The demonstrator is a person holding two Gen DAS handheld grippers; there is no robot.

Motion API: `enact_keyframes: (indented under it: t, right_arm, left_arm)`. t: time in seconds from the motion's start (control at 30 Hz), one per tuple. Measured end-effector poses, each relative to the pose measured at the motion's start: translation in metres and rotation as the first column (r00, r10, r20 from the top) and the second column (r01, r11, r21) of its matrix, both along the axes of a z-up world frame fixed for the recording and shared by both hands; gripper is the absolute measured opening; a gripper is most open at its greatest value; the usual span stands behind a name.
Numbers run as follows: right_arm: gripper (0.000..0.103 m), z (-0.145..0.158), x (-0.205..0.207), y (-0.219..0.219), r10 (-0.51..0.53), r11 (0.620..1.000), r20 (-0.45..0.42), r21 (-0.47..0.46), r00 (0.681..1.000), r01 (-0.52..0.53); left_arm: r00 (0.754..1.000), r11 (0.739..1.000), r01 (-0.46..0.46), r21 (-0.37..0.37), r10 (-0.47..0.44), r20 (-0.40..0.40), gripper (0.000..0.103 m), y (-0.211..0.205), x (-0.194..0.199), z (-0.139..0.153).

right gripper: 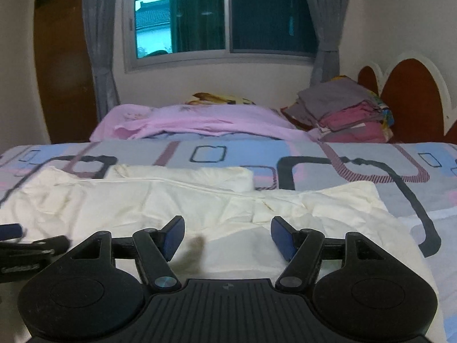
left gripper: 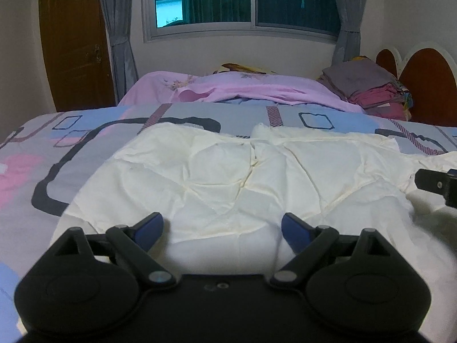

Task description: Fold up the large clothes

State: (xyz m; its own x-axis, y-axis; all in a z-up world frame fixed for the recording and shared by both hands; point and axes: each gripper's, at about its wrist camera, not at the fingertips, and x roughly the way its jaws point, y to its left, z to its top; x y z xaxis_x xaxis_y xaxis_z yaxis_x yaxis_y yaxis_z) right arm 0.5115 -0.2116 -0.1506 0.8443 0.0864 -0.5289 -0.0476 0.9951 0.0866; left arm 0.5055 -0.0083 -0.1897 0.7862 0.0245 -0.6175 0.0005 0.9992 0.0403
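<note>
No legible text or labels.

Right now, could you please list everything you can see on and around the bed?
Garment: one, cream white, wrinkled, spread on the near bed.
Bedspread: one, grey, blue and pink pattern, under the garment.
Sheet: one, lilac, rumpled behind.
Clothes stack: one, grey over pink, folded, far right by the headboard.
Window: one, dark, on the back wall.
Curtains: two, grey, flanking it.
Door: one, brown, left.
Left tool: open, over the garment.
Right tool: open, over the garment.
</note>
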Motion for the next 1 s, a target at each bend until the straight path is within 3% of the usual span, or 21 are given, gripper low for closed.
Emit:
enact_keyframes:
  t: [0.33,0.67,0.83,1.0]
  right_arm:
    - [0.066,0.002,-0.035,0.009,0.016,1.0,-0.022,0.005,1.0,-0.016]
    - [0.067,-0.013,-0.031,0.011,0.024,0.999,-0.104,-0.033,0.994,-0.028]
    - [0.067,0.004,-0.052,-0.009,0.004,1.0,-0.088,0.012,0.996,-0.003]
    - [0.067,0.014,-0.09,-0.043,-0.05,0.998,-0.107,0.024,0.993,0.053]
  left_arm:
    - [1.0,0.999,0.005,-0.031,-0.005,-0.008,0.09,0.006,-0.014,0.018]
    - [0.998,1.0,-0.013,-0.025,0.011,-0.058,0.091,0.008,-0.016,0.003]
    - [0.998,0.999,-0.008,-0.042,0.005,-0.065,0.089,0.017,-0.028,0.017]
    - [0.994,0.991,-0.064,-0.12,0.053,-0.097,0.091,0.052,-0.053,0.027]
